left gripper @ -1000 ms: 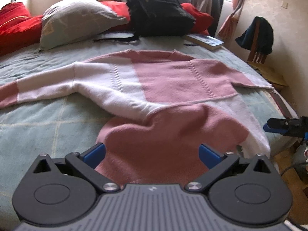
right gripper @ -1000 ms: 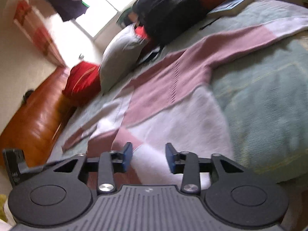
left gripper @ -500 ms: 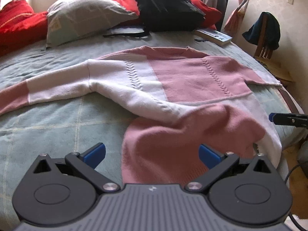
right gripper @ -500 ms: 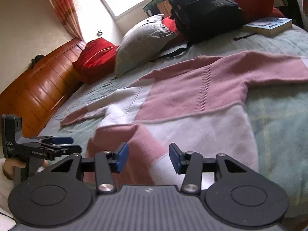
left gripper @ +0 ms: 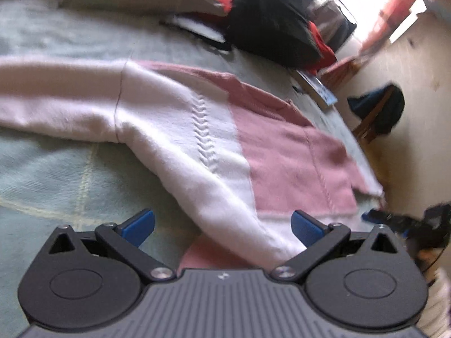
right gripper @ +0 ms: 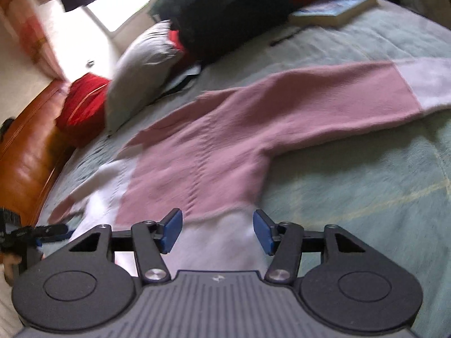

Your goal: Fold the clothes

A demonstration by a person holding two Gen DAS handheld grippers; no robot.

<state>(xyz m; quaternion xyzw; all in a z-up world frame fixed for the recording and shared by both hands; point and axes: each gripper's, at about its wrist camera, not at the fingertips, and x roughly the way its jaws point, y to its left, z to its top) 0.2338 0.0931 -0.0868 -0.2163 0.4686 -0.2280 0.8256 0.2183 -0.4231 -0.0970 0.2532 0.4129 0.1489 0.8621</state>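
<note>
We held the left hand-held gripper (left gripper: 222,226) wide open and empty over the sweater (left gripper: 214,146) on the bed (left gripper: 56,169), while the right hand-held gripper's (right gripper: 216,231) jaws were opening, gripping nothing.

Left gripper (left gripper: 222,226) wide open; right gripper (right gripper: 216,231) opening — both empty.

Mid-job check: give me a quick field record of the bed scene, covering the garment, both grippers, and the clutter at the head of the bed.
garment: pink and white sweater, spread on the green bedspread, bottom part folded up over the body
right sleeve: stretched out flat, white cuff end
left gripper: open, over the sweater's near edge, gripping nothing
right gripper: jaws opening, white hem area between them, not pinched
head of bed: black backpack, grey pillow, red cushion, book
image quality: both views motion-blurred
</note>
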